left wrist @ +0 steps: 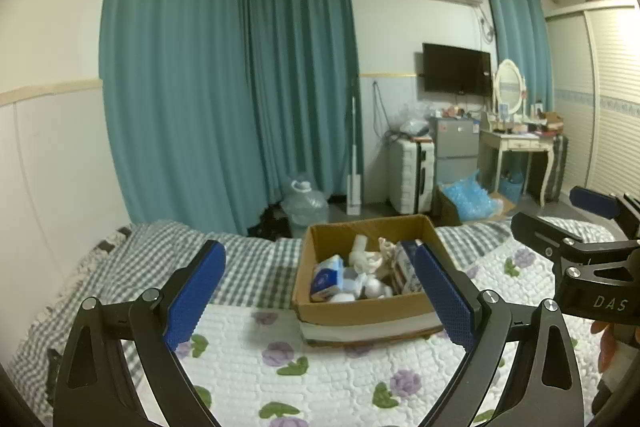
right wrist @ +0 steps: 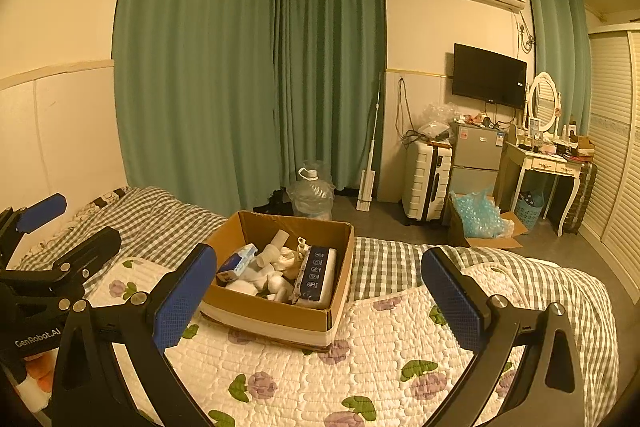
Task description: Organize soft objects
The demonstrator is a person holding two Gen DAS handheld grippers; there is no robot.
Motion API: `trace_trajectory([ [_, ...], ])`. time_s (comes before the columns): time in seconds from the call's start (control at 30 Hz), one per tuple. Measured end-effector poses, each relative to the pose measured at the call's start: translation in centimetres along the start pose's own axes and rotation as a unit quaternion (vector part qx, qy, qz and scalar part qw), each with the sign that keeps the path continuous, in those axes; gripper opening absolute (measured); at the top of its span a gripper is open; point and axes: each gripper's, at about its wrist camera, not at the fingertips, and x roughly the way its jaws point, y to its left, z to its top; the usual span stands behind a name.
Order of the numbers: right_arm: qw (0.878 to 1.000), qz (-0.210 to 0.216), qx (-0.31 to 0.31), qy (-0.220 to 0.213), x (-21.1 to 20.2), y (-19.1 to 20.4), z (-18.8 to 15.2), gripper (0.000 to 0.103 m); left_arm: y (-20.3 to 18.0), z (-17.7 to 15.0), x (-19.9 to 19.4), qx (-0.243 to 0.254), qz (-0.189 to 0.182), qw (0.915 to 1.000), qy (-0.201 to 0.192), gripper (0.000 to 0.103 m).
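The cardboard box (left wrist: 362,307) sits on the flowered quilt (left wrist: 320,379) of the bed and serves as the reference for all that follows. It holds the soft objects: a blue-and-white tissue pack (left wrist: 326,277) against its left wall, a dark-labelled tissue pack (right wrist: 316,273) lying along its right wall, and a heap of white rolled cloths (right wrist: 272,273) between them.

Left gripper (left wrist: 320,293): jaws wide apart, nothing held. The box lies straight ahead of it, framed between its two blue pads (left wrist: 196,293), and appears close.

Right gripper (right wrist: 320,301): jaws likewise wide apart and empty. From this side the box lies ahead and to the left, near its left pad (right wrist: 184,299).

Both grippers hover short of the box's near wall, side by side, neither touching it or its contents.

Judgement: the left gripper is better lined up with the box opening and seems the nearer. The dark-labelled pack's long axis runs from the box's near wall to its far wall, so jaws closing across the box's width would span its narrow side.
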Motion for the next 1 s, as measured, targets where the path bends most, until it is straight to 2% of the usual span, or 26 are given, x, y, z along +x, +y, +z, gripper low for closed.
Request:
trace_trajectory([
  [1.0,1.0,0.005,-0.006,0.009,0.42,0.45,-0.25,0.103,0.51,-0.67,0.2,0.0,0.005,1.0,0.005,0.097],
])
